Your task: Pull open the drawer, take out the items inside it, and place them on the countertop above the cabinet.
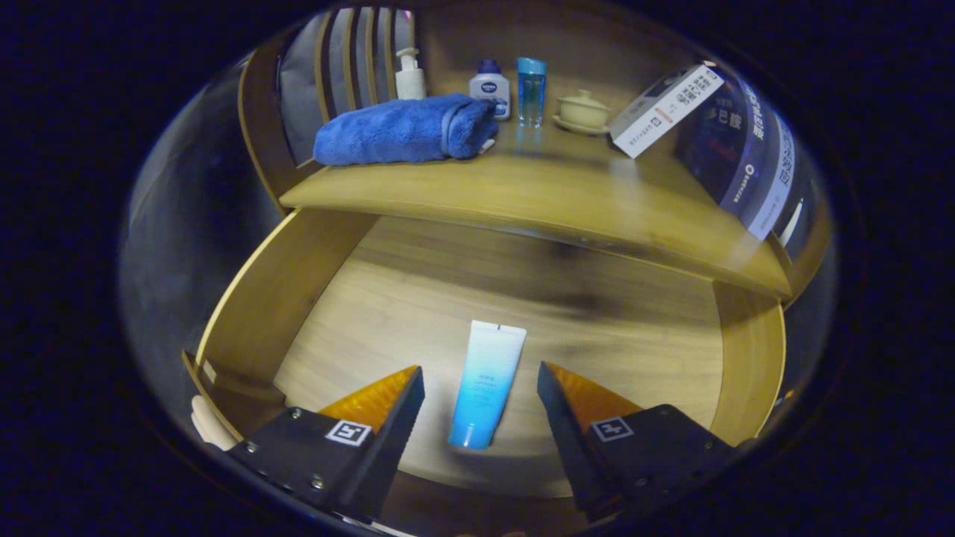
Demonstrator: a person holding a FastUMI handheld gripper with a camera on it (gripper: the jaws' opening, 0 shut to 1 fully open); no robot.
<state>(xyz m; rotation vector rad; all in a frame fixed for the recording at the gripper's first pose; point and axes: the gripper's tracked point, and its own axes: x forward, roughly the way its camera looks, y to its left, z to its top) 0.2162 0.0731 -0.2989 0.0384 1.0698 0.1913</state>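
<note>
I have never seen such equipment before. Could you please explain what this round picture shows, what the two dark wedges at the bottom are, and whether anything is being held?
The picture comes from a camera mounted on a hand-held two-finger gripper, looking forward along its fingers; the two wedges are those fingers. They stand open, holding nothing. Between them, on the floor of the pulled-open wooden drawer, lies a white-and-blue squeeze tube. Above is the wooden countertop. On it sit a rolled blue towel, a white pump bottle, a small white bottle with a blue cap, a clear blue bottle, a pale lidded cup on a saucer and a white carton box.
</note>
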